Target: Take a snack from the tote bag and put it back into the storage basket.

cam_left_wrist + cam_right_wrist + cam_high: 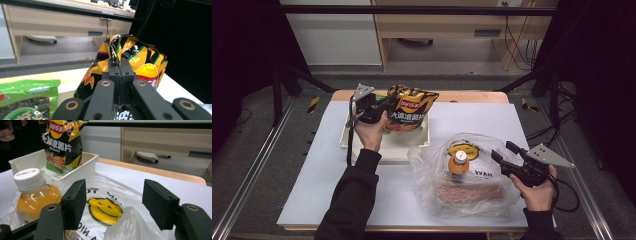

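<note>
Left gripper (pixel 120 75) pinches the upright yellow-black crisp bag (pixel 410 107) over the white tray (pixel 422 145); right gripper (pixel 115 207), jaws spread, nears the clear plastic bag (pixel 472 200) holding an orange bottle (pixel 458 163).

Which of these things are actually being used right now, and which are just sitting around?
In use:
- chip bag, pinched by the left gripper
- white tray under the bag
- plastic bag, which the open right gripper faces

Lying about:
- orange drink bottle in the plastic bag
- green snack packet
</note>
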The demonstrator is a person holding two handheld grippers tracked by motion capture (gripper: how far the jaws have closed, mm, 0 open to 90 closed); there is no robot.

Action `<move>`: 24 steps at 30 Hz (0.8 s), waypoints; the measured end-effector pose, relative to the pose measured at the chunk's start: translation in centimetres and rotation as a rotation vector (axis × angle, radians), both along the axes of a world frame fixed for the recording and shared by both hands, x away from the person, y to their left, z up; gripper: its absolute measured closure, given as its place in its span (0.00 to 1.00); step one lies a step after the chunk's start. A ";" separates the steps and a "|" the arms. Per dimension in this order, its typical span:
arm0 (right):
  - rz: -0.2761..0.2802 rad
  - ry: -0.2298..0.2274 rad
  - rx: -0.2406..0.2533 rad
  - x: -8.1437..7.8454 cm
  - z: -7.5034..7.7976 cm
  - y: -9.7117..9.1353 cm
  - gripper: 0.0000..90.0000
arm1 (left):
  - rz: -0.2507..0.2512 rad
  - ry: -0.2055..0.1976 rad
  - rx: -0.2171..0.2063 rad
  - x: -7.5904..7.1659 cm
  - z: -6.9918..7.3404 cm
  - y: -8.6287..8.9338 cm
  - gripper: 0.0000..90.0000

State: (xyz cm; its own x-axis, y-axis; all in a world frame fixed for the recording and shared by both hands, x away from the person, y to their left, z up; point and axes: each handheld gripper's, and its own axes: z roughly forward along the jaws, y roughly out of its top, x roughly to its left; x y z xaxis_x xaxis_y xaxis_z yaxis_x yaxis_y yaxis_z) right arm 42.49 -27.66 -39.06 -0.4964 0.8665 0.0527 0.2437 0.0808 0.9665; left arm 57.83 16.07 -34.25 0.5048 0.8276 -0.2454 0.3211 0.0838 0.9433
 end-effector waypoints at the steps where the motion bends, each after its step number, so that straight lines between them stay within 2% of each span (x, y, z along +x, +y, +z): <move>1: 0.000 0.000 0.002 0.0 0.0 0.0 0.40 | -0.001 0.007 -0.006 0.2 -0.2 0.0 1.00; 7: -0.001 0.001 0.003 0.0 0.0 -0.1 0.40 | 0.005 0.023 -0.023 1.3 -1.1 0.1 1.00; 10: 0.000 0.001 0.002 0.1 0.0 0.0 0.40 | 0.019 0.024 -0.016 1.7 -1.2 0.4 1.00; 13: 0.001 0.001 0.001 0.1 -0.1 0.1 0.40 | 0.049 0.032 0.007 2.2 -1.4 0.9 0.97; 17: 0.001 0.004 -0.003 0.1 -0.1 0.1 0.40 | 0.071 0.045 0.072 2.9 -2.0 1.2 0.88; 24: 0.002 0.005 -0.008 0.3 -0.2 0.3 0.40 | 0.093 0.059 0.127 3.8 -2.9 1.2 0.79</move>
